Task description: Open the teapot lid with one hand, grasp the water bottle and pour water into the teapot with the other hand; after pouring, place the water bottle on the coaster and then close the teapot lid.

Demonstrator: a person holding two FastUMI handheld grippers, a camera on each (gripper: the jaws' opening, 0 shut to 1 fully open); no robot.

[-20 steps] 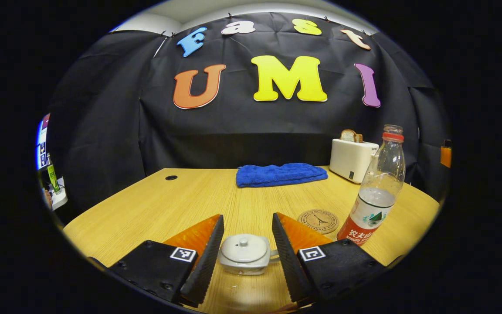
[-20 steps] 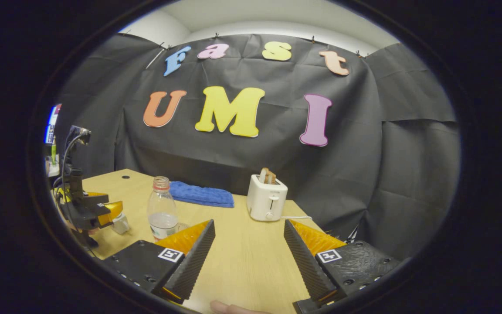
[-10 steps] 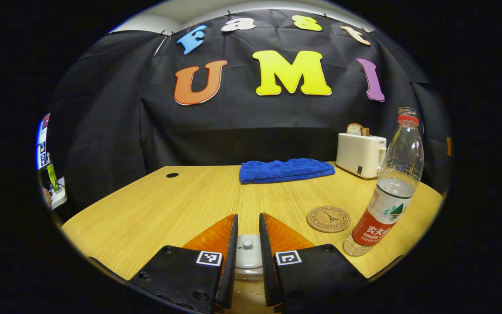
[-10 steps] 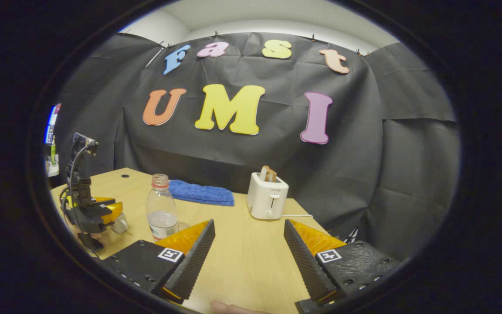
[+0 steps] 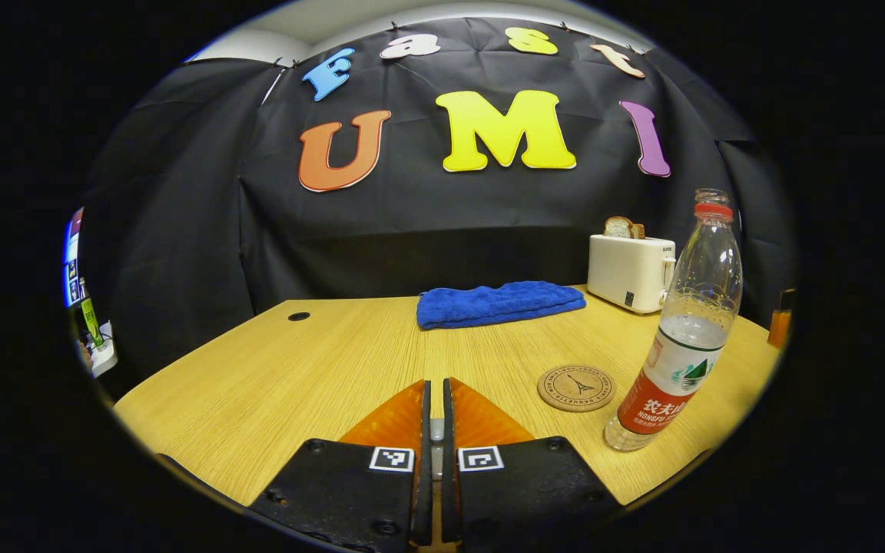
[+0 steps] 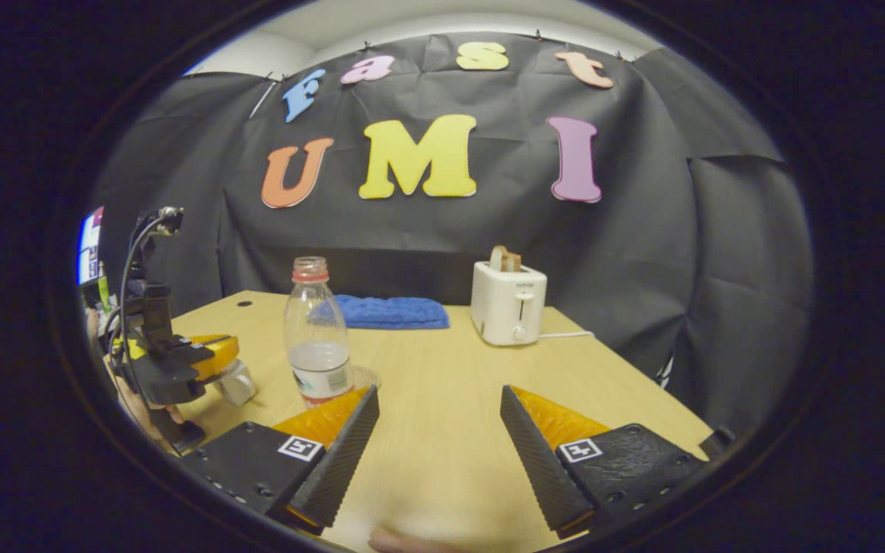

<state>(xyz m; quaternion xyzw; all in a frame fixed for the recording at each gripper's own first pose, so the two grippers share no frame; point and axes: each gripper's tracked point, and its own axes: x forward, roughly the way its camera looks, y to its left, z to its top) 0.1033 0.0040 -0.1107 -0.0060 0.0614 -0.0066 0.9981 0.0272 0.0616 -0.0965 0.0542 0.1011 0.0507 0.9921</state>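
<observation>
left gripper (image 5: 432,430) pinches teapot lid knob (image 5: 436,430) | right gripper (image 6: 439,438) spread wide, water bottle (image 6: 316,334) ahead-left | left gripper view: coaster (image 5: 576,387) beside bottle

A wooden table (image 5: 319,361) stretches toward the booth's far wall. At the near edge, the left gripper (image 5: 432,430) has its two fingers drawn almost together, pinching a small pale knob (image 5: 436,427) between them. To the right stands an uncapped water bottle (image 5: 681,338), partly filled, with a round coaster (image 5: 576,387) just beside it. Farther back lie a folded blue towel (image 5: 498,302) and a white toaster (image 5: 628,272) holding bread.
</observation>
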